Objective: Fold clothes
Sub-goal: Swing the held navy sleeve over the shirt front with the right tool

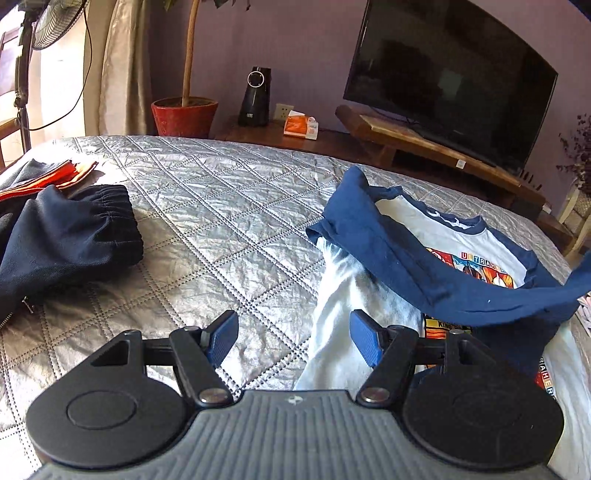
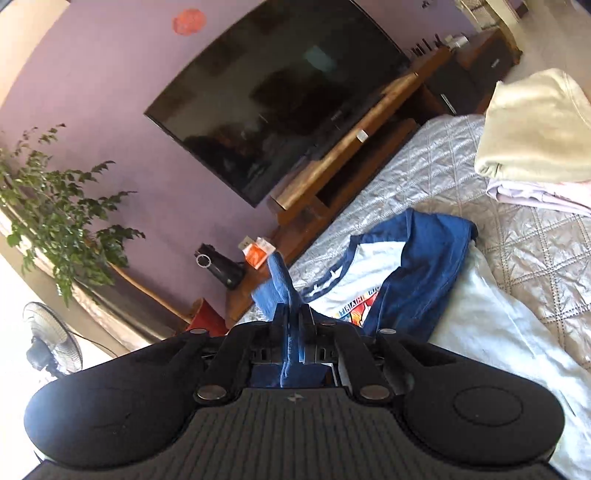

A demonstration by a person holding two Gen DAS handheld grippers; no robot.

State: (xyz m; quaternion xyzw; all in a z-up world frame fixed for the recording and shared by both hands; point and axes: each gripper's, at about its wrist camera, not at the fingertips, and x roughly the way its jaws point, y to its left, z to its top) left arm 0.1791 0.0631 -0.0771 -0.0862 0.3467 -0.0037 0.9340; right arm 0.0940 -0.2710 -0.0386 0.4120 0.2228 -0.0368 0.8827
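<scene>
A white T-shirt with navy sleeves, navy collar and a colourful print lies on the right of the grey quilted bed. One navy sleeve is pulled across the shirt's chest toward the right edge. My left gripper hovers open just above the quilt, its right pad over the shirt's white left edge, nothing between the pads. In the right wrist view, my right gripper is shut on a bunched blue sleeve end, held above the shirt.
A dark navy garment with orange trim lies at the bed's left. A folded stack of cream and pale clothes sits at the far right. Beyond the bed stand a TV, a wooden stand, a red plant pot and a fan.
</scene>
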